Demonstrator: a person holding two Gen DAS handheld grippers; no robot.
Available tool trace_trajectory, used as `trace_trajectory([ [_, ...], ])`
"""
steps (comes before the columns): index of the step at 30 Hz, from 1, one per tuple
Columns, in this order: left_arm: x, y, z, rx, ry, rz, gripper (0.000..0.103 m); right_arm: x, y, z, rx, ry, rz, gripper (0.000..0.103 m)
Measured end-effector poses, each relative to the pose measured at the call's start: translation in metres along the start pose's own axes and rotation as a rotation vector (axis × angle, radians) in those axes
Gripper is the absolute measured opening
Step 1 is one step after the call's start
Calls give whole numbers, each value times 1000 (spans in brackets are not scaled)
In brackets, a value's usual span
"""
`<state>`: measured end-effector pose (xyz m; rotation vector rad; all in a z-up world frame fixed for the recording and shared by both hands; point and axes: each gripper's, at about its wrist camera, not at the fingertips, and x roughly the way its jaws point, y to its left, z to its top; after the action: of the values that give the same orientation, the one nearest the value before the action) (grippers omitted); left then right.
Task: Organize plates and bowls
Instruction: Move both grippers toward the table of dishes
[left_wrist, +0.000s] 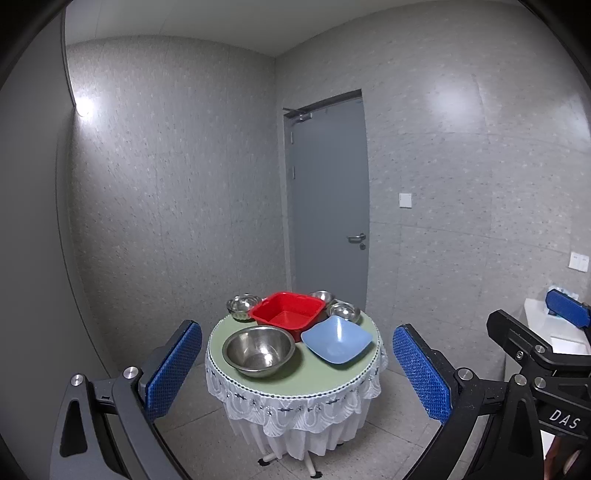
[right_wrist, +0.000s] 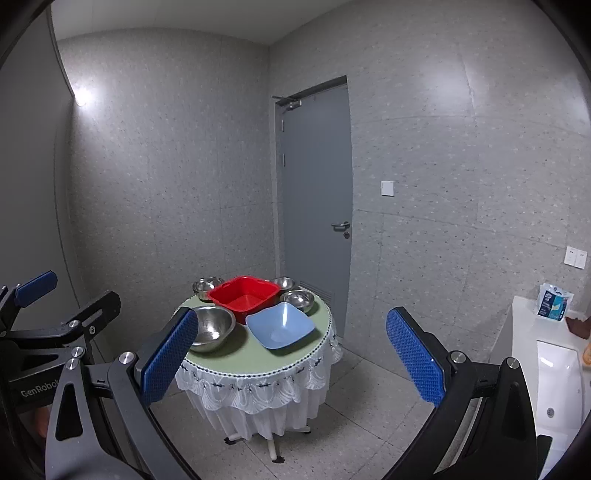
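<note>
Nothing is sorted yet, by the look of it. Both the left gripper (left_wrist: 297, 373) and right gripper (right_wrist: 291, 356) hang spread wide and empty, well short of the desk (left_wrist: 295, 382). Ahead between the fingers, the large steel bowl (left_wrist: 258, 350), blue square bowl (left_wrist: 337, 339), red square basin (left_wrist: 288, 314) and three small steel bowls (left_wrist: 242, 306) sit separately, unstacked.

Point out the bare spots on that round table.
Bare green table runs along the near rim, in front of the large steel bowl and blue bowl. The back is crowded: red basin flanked by small steel bowls.
</note>
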<state>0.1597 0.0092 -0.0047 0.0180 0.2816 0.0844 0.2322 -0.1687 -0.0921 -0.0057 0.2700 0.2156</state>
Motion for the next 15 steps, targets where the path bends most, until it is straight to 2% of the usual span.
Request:
trace_trajectory([
  [7,50,38,14,5,18,-32,102,38,27,10,10,19,-29,103],
  [15,115,103,32,32,26,-72,102,84,64,22,39,30,-69,103],
])
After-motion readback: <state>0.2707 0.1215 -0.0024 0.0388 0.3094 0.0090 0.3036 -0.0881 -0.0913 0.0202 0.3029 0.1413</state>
